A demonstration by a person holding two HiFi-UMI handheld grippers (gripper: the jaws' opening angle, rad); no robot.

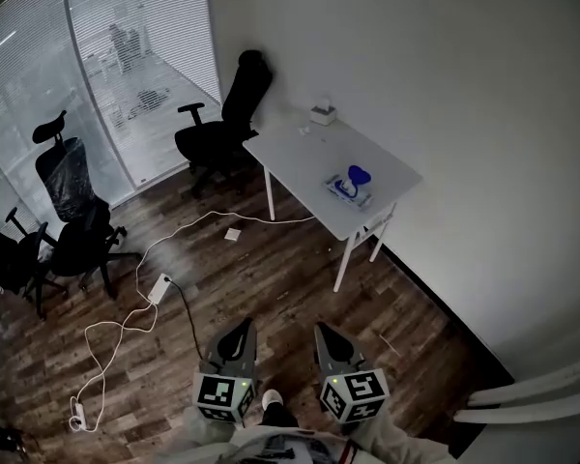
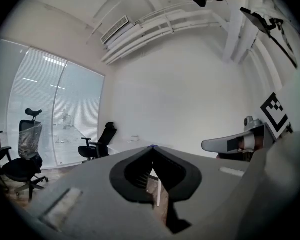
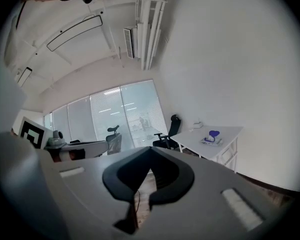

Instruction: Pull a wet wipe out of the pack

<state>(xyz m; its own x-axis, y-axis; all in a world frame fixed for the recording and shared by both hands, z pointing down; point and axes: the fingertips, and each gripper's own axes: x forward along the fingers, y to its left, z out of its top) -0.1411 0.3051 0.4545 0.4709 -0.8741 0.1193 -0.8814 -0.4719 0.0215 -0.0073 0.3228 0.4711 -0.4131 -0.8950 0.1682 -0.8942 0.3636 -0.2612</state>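
The wet wipe pack (image 1: 349, 190), flat and pale with an upright blue lid, lies on a white table (image 1: 309, 153) against the far wall. In the right gripper view the pack (image 3: 211, 138) shows small and far off to the right. Both grippers are held low over the wooden floor, a good way short of the table. My left gripper (image 1: 244, 325) is shut with nothing in it; its tips (image 2: 151, 148) meet. My right gripper (image 1: 324, 329) is likewise shut and empty, its jaws closed to a point (image 3: 151, 148).
A small white box (image 1: 322, 114) stands at the table's far end. A black office chair (image 1: 222, 124) sits beside the table, two more (image 1: 72, 216) by the glass wall at left. A white cable and power strip (image 1: 159, 288) trail across the floor ahead.
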